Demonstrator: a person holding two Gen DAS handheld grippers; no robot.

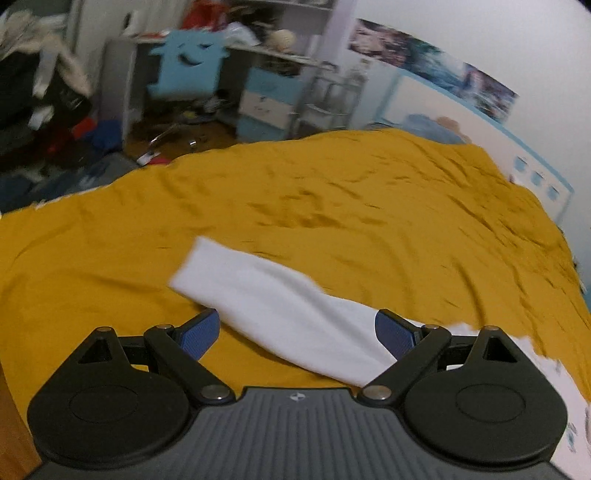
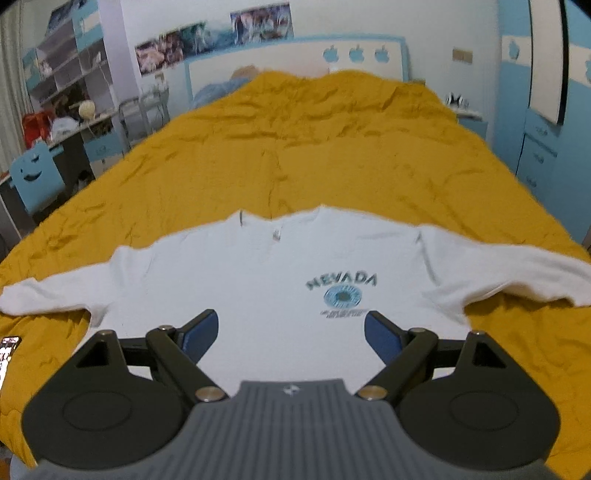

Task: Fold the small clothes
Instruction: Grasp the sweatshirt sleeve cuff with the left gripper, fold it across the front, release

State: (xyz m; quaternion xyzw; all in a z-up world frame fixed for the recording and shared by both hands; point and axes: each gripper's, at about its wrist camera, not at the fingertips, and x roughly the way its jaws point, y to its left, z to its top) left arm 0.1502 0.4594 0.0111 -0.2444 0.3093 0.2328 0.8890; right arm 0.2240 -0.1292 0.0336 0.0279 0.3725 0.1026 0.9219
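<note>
White shirt lies flat, sleeves out, on the bed. Left hand-held gripper and right hand-held gripper both gape wide, empty. We judge one risk — a single-layer pinch bunching the sleeve.

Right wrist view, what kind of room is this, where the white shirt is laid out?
Most likely a child's or teenager's bedroom. The white shirt lies on a bed with a mustard-yellow cover and a blue-trimmed headboard. Posters line the wall, and a cluttered desk stands beside it.
</note>
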